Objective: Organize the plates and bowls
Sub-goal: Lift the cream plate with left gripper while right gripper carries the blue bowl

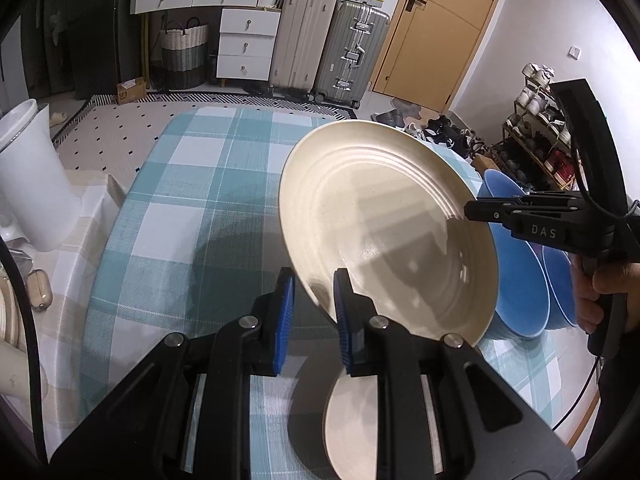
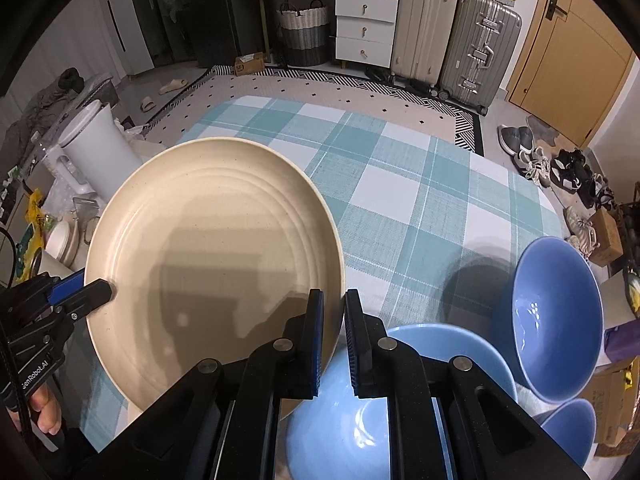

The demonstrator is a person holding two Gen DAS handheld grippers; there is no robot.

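A large cream plate is held tilted above the checked tablecloth; it also shows in the right wrist view. My left gripper has its fingers on either side of the plate's near rim, with a gap visible. My right gripper is closed on the plate's opposite rim; it shows in the left wrist view. A second cream plate lies on the table under my left gripper. Blue bowls stand at the right, one under my right gripper.
A white bin stands left of the table. Suitcases, drawers and a basket line the far wall. A shoe rack stands at the right. A patterned rug lies beyond the table.
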